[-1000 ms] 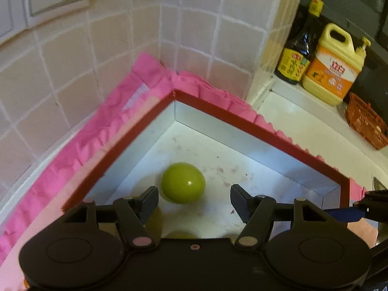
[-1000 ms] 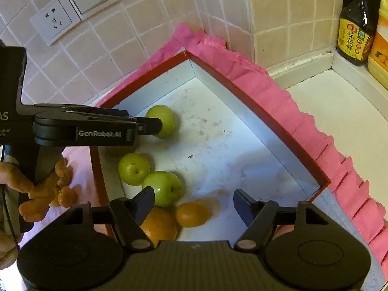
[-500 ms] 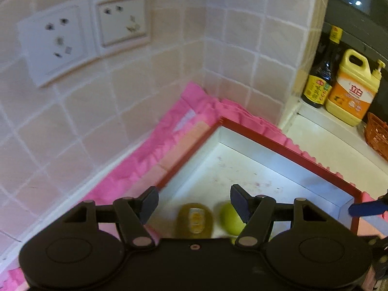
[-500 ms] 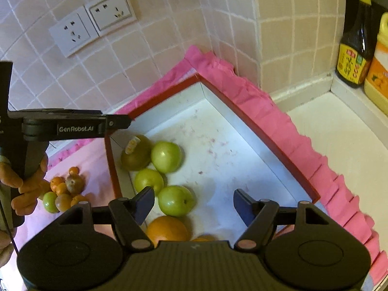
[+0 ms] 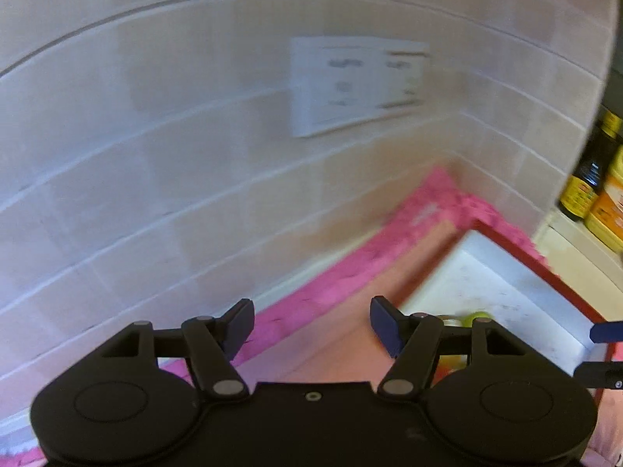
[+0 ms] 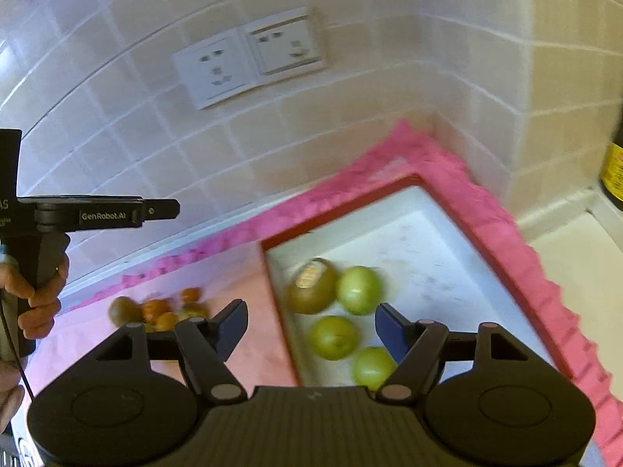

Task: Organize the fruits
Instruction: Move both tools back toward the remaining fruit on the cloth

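— Inside the red-rimmed tray (image 6: 506, 272), what is recorded?

— Four fruits are seen on the white floor near the tray's left wall. A brownish pear with a label (image 6: 311, 286) is lodged closest to that wall, and a green apple (image 6: 358, 290) is set touching it on the right. Two more green apples (image 6: 334, 337) (image 6: 373, 367) are placed below these, nearer the camera.

— And outside the tray?

— A cluster of small orange and brown fruits (image 6: 155, 311) is noted on the pink cloth (image 6: 253, 342), left of the tray's left wall and apart from it.

— How are the grippers found?

— The right gripper (image 6: 310, 329) is held above the tray's left edge, its fingers spread apart with nothing between them. The left gripper (image 5: 311, 329) is pointed toward the tiled wall (image 5: 155, 155) and the cloth left of the tray; its fingers are likewise spread and nothing is gripped. From the right wrist view, it is seen in a hand (image 6: 37, 303) far left of the tray.

— Anything else beyond the tray?

— Two wall sockets (image 6: 249, 64) are mounted on the tiles above the tray's far corner. A dark bottle (image 5: 592, 179) and a yellow jug (image 5: 609, 214) are noted on a ledge to the tray's right; that view is blurred.
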`<state>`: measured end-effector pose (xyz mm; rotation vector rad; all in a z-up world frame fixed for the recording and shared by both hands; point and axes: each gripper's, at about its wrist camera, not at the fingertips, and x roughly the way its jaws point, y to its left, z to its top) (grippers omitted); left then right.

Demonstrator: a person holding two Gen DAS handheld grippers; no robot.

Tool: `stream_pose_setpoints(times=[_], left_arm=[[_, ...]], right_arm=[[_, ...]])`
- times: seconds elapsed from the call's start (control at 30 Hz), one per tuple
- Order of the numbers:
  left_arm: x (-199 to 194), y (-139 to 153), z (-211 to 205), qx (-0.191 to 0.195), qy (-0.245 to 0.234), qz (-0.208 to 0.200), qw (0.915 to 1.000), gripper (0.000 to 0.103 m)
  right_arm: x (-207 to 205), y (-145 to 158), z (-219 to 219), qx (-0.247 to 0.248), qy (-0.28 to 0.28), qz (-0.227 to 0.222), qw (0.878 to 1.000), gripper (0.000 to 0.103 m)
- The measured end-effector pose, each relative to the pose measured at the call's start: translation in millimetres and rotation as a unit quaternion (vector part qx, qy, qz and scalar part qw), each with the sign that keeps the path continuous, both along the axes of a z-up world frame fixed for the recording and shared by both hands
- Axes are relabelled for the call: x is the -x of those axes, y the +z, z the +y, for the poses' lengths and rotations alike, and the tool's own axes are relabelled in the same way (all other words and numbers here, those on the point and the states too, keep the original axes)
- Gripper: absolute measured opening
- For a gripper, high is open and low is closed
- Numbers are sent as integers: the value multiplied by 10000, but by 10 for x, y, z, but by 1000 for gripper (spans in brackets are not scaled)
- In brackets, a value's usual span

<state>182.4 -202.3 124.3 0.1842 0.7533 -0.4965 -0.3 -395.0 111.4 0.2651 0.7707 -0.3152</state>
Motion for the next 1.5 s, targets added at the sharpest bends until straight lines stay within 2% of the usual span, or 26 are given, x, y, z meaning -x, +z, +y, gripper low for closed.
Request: stream_pose_setpoints(times=[0.27, 0.37, 0.53, 0.77, 1.0, 1.17, 1.37, 1.5], left_arm=[[-113, -54, 878, -124, 875, 245, 9958, 79], [-137, -143, 1178, -87, 1172, 472, 9920, 79], [-163, -364, 1444, 70, 1442, 867, 9857, 79], [-92, -649, 1520, 197, 1421, 1236, 9819, 79], [-92, -852, 1470, 400, 1288, 1454, 9801, 79], [-105, -989, 1410, 361, 1142, 1510, 9812, 79], [-125, -1079, 1384, 441, 955, 1577, 9819, 79], [-163, -1167, 1362, 434, 917, 1703, 9801, 67]], right_arm=[[-445, -147, 453, -80, 785, 130, 9968, 74], [-616, -250, 629, -85, 1032, 225, 9944, 75], [-866, -479, 843, -151, 1342, 450, 9898, 75], [-1026, -850, 1052, -116, 1604, 811, 9836, 75], [-1104, -1204, 1121, -107, 1775, 1161, 9772, 75], [-1184, -1395, 1135, -85, 1858, 1289, 9741, 74], [-1257, -1515, 1116, -19, 1808, 1348, 9742, 64], [-1286, -1560, 1071, -95, 1815, 1325, 9744, 60]])
